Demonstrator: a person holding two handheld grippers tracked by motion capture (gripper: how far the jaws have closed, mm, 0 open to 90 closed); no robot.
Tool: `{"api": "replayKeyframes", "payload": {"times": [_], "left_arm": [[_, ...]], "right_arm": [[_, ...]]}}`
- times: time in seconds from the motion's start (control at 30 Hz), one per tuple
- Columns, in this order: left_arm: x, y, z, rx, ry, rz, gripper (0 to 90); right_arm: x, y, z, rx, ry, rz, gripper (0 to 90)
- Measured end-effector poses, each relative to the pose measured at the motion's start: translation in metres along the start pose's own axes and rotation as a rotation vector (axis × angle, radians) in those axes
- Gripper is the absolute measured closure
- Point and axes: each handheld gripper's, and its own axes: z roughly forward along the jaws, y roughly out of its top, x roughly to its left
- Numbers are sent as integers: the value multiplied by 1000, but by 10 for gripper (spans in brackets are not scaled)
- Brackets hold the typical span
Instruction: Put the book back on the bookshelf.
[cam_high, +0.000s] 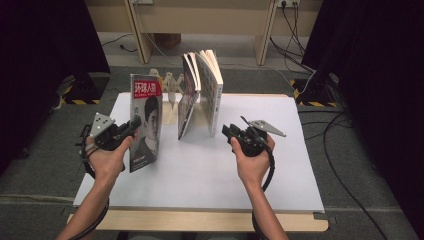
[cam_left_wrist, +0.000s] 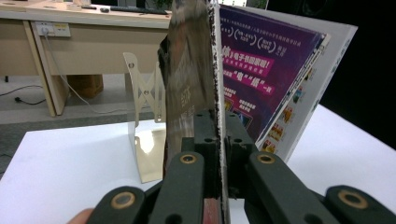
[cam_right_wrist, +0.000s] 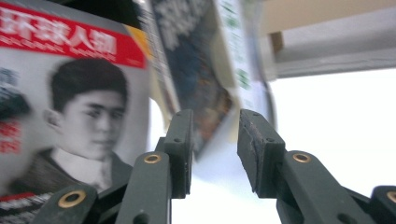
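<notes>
An upright magazine (cam_high: 147, 107) with a red title band and a portrait on its cover stands at the left of the white table (cam_high: 210, 175). My left gripper (cam_high: 134, 126) is shut on its left edge. In the left gripper view the jaws (cam_left_wrist: 217, 128) pinch that magazine (cam_left_wrist: 189, 79), seen edge-on. A few books and magazines (cam_high: 200, 95) lean together in the middle against a metal bookend (cam_high: 170, 87). My right gripper (cam_high: 226, 131) hovers just right of them, open with nothing between its jaws. In the right gripper view the open gripper (cam_right_wrist: 215, 140) faces the portrait magazine (cam_right_wrist: 79, 107) and the leaning books (cam_right_wrist: 201, 70).
A purple-covered magazine (cam_left_wrist: 266, 84) leans behind the held one, with the gold-coloured bookend (cam_left_wrist: 144, 140) to its left. Wooden desk legs (cam_high: 140, 30) and cables (cam_high: 295, 30) lie beyond the table's far edge. Dark curtains flank both sides.
</notes>
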Motion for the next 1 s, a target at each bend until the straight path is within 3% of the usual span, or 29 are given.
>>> {"api": "replayKeyframes", "payload": {"times": [0.2, 0.4, 0.8, 1.0], "left_arm": [[7, 4, 3, -29, 3, 5, 865], [17, 9, 7, -53, 19, -19, 865], [24, 28, 38, -155, 63, 5, 865], [22, 31, 55, -165, 76, 17, 865]], "right_arm": [[-23, -21, -6, 37, -53, 30, 663], [-41, -38, -10, 61, -95, 44, 666], [-53, -51, -17, 57, -135, 44, 668], [-64, -61, -17, 65, -172, 42, 661]]}}
